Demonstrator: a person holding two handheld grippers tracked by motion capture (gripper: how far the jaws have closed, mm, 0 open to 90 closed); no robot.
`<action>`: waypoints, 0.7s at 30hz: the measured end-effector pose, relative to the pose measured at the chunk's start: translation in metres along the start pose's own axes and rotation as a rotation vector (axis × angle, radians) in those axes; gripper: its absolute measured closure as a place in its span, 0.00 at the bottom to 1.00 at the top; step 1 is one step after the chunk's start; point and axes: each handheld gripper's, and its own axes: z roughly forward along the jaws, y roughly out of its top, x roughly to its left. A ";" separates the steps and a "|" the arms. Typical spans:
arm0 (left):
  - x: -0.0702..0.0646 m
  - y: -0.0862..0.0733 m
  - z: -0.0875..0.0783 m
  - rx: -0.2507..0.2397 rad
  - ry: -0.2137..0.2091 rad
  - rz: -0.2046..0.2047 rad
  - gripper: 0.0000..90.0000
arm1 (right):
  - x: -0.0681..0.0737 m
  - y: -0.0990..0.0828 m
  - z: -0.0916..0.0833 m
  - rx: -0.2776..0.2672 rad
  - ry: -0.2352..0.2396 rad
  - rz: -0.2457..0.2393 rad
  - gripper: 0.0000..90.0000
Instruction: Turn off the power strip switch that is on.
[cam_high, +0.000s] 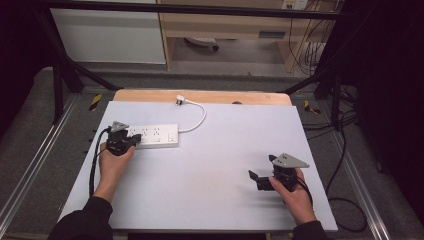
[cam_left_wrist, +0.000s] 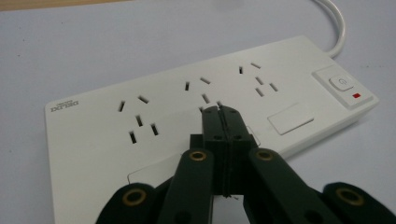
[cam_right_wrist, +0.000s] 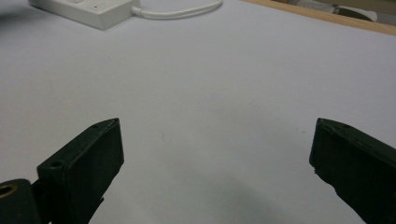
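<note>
We're looking at a white power strip (cam_high: 152, 136) lying flat at the back left of the table (cam_high: 215, 165), long side running left-right. It has three socket groups along the top, a rocker switch w/ a small red mark at its right end, and grey lettering at the left end. Its white cable (cam_high: 197, 119) loops off the right end to a plug (cam_high: 181, 99) near the table's far edge.

Left gripper (cam_left_wrist: 220, 110): jaws pressed together, nothing between them, tips over the strip's middle socket group. Can't tell if they touch it. Right gripper (cam_high: 260, 176): jaws spread wide over bare table, front right, well apart from the strip.

Table top is pale grey w/ a wood strip at the back. Beyond it we see grey floor, a black frame, white cabinet and loose cables.
</note>
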 end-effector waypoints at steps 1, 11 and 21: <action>0.000 0.000 0.000 0.000 0.000 0.000 1.00 | 0.000 0.000 0.000 0.000 0.001 0.000 0.04; 0.001 -0.001 0.000 -0.001 -0.002 -0.001 1.00 | 0.000 0.000 0.001 0.003 0.002 -0.001 0.04; 0.002 -0.002 0.000 -0.009 -0.005 -0.003 1.00 | 0.001 0.000 0.000 0.003 0.003 -0.001 0.04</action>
